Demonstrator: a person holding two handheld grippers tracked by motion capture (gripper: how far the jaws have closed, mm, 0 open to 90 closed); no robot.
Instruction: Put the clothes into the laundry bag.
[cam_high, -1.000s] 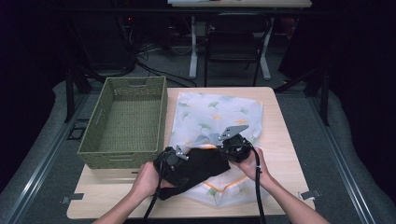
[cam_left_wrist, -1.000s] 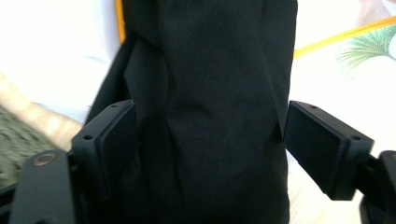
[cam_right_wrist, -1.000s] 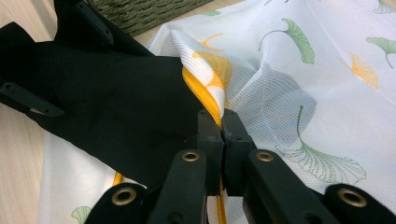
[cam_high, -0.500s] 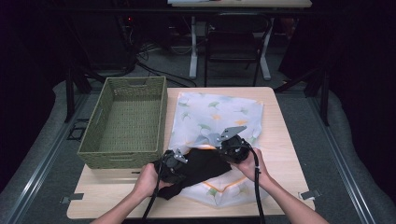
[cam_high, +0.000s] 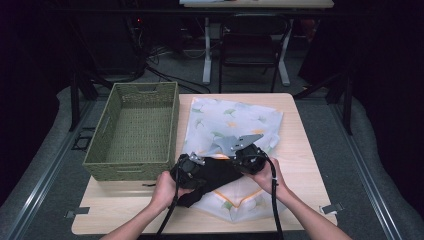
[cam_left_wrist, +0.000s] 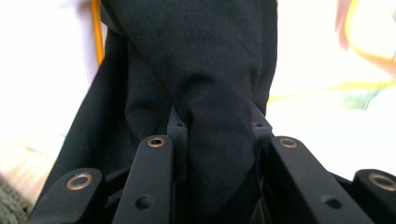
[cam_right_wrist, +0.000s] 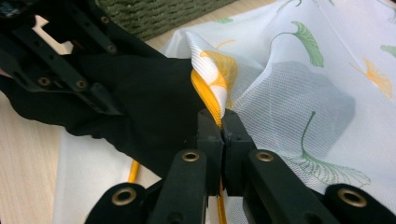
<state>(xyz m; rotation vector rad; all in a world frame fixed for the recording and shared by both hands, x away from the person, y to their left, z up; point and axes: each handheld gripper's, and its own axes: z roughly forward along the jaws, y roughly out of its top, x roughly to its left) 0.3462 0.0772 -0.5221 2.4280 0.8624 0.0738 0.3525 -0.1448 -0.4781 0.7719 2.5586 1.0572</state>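
Observation:
A white cloth (cam_high: 230, 120) printed with green and orange leaves lies spread on the table. A black cloth (cam_high: 217, 170) sits bunched on its near part, between my two grippers. My left gripper (cam_left_wrist: 218, 125) has just been closing and is now shut on a thick fold of the black cloth (cam_left_wrist: 201, 70). My right gripper (cam_right_wrist: 222, 119) is shut on the orange-hemmed edge of the white cloth (cam_right_wrist: 299, 93), which it holds pinched up beside the black cloth (cam_right_wrist: 149, 107). In the high view the left gripper (cam_high: 197, 167) and right gripper (cam_high: 242, 159) face each other.
A green woven basket (cam_high: 135, 130) stands on the left half of the wooden table (cam_high: 305, 165), close to the left gripper. Bare wood shows to the right of the cloth and along the front edge. Dark floor, cables and table legs lie beyond.
The left gripper's jaws have closed on the black cloth and it has shifted slightly toward the right gripper. The right hand has stayed where it was.

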